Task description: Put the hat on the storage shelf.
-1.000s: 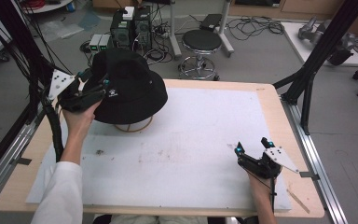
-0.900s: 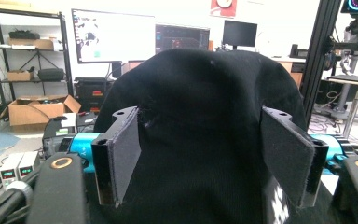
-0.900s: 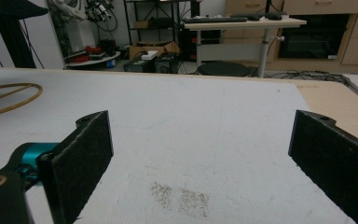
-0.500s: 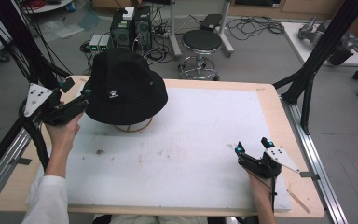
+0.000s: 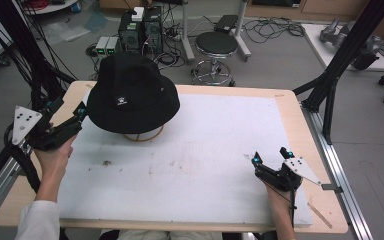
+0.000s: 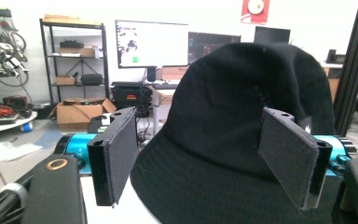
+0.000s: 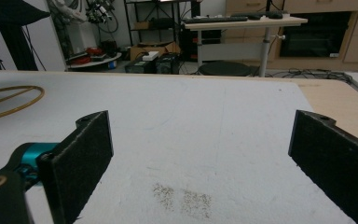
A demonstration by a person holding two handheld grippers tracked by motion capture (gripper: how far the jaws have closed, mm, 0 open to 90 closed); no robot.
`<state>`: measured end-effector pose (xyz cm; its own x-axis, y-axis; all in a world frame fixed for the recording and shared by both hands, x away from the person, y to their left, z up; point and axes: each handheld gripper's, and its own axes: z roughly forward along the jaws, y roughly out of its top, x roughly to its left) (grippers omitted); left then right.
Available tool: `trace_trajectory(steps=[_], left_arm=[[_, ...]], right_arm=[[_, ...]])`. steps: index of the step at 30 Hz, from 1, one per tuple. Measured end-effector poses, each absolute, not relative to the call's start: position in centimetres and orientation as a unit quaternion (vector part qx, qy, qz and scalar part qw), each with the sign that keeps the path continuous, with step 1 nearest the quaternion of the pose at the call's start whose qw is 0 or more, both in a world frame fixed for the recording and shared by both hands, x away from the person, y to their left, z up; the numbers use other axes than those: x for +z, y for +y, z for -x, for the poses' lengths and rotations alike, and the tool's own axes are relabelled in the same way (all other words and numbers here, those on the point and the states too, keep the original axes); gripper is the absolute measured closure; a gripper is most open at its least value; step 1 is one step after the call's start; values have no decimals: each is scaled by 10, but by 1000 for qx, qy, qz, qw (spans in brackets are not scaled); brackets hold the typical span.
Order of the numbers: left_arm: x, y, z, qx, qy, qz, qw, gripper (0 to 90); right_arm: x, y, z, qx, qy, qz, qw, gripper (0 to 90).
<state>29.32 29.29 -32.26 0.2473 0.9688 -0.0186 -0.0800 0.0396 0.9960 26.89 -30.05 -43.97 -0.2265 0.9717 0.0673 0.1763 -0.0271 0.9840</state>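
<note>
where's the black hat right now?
In the high view the black bucket hat sits on a gold wire stand at the table's far left, just ahead of the open left gripper.

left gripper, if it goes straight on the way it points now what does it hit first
Most likely the black bucket hat: the left gripper has open jaws framing its brim and crown directly ahead, though the gap between them is hard to judge.

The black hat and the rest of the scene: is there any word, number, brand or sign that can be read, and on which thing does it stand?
Black hat: a small white patch on its front, too small to read.
Monitor: blurred.
Red sign on the wall: white mark, unreadable.
Nothing is legible.
</note>
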Motion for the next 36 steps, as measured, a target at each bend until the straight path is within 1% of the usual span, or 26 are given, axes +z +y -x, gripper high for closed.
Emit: trace_trajectory(steps=[11,21,23,36], left_arm=[[-352,310,-269,466,438,-514,572,287],[-380,332,-248,476,462,-488,567,288],[-388,335,-244,477,461,-484,571,311],[-421,334,-232,465,474,-495,561,304]], right_arm=[[-439,-300,-268,522,580,-495,383,54],[-439,-301,-268,519,578,-498,386,54],[-439,-301,-268,519,578,-498,386,54],[-439,-301,-268,520,577,-497,385,54]])
